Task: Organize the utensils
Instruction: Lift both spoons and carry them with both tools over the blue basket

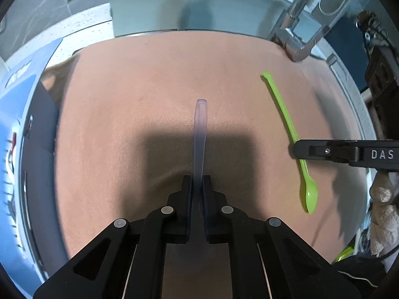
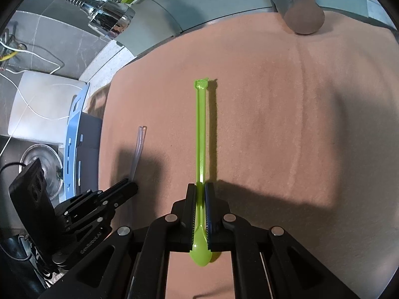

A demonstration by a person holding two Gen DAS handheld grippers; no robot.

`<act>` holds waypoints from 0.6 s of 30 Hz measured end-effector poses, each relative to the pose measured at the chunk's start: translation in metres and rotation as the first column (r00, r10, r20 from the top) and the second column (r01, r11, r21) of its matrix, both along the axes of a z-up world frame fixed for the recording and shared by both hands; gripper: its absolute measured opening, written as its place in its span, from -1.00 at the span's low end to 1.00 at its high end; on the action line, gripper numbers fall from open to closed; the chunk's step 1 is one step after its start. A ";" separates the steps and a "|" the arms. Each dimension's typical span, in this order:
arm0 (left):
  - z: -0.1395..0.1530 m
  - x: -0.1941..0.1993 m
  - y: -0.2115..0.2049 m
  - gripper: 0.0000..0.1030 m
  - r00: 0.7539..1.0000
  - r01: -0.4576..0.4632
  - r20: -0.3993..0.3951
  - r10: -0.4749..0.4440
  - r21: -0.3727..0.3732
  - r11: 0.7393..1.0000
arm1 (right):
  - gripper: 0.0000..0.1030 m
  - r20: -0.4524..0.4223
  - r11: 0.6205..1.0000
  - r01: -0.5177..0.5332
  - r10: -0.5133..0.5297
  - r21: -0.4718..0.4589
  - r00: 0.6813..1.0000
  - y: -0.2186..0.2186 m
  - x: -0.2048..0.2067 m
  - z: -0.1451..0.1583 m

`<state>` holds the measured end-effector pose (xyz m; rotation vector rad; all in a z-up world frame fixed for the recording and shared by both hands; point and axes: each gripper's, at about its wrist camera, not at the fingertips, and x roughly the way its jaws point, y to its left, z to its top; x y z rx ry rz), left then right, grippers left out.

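The matte black plastic left gripper [image 1: 198,182] has angular linkage arms with round silver pivot pins. The matching black right gripper [image 2: 200,191] has blue ribbed pads and white "DAS" lettering on its side.

place: kitchen | cues: chrome faucet [image 2: 109,17], steel sink wall [image 1: 149,7], pot lid [image 2: 41,164]

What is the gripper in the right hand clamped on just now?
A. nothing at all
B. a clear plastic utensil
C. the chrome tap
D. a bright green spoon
D: in the right wrist view the right gripper has its jaws closed on the handle of the green spoon, just above the bowl, while the clear utensil sits in the left gripper.
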<state>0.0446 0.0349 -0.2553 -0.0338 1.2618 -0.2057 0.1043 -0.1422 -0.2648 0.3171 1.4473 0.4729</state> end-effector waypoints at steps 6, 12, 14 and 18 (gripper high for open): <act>0.003 0.009 -0.004 -0.90 0.998 0.063 -0.005 -0.063 0.006 0.998 | -0.88 0.003 1.000 -0.012 0.012 -0.005 1.000 0.003 -0.002 -0.001; 0.012 0.004 0.013 -0.90 0.999 -0.025 0.018 0.027 -0.112 0.993 | -0.88 0.018 1.000 0.012 -0.012 0.001 1.000 -0.005 -0.004 0.003; 0.016 0.001 0.014 -0.90 0.998 -0.042 0.033 0.046 -0.122 0.992 | -0.88 0.020 1.000 0.018 -0.018 0.001 1.000 -0.008 -0.003 0.004; 0.021 -0.003 0.016 -0.90 0.998 -0.046 0.046 0.051 -0.115 0.992 | -0.88 0.024 1.000 0.021 -0.021 0.005 0.999 -0.008 -0.003 0.007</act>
